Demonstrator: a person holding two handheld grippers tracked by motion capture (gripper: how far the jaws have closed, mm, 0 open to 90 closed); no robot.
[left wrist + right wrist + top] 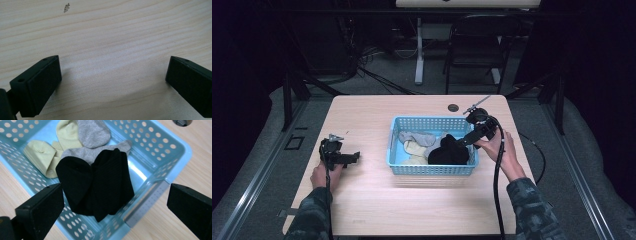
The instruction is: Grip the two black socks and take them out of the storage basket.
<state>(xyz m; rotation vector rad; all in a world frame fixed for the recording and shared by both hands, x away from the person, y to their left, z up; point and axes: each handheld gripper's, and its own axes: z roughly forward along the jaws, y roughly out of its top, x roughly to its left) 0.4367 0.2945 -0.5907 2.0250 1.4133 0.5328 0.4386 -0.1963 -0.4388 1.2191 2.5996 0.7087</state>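
Hovering at the right end of the blue basket (432,169), the right claw (460,142) has its jaws spread wide apart with nothing between them. Seen along that claw, the black socks (100,183) lie in the basket (172,147) just ahead of the jaws, draped over a grey sock (93,133) and beside a pale yellow sock (45,156). From above, the black socks (448,151) fill the right part of the basket, the grey sock (418,137) and yellow sock (413,148) to their left. The left claw (353,157) rests low over the bare wooden bench (362,210), well apart from the basket, jaws likewise wide open over plain wood (112,50). A person's hands hold both tools from the near edge.
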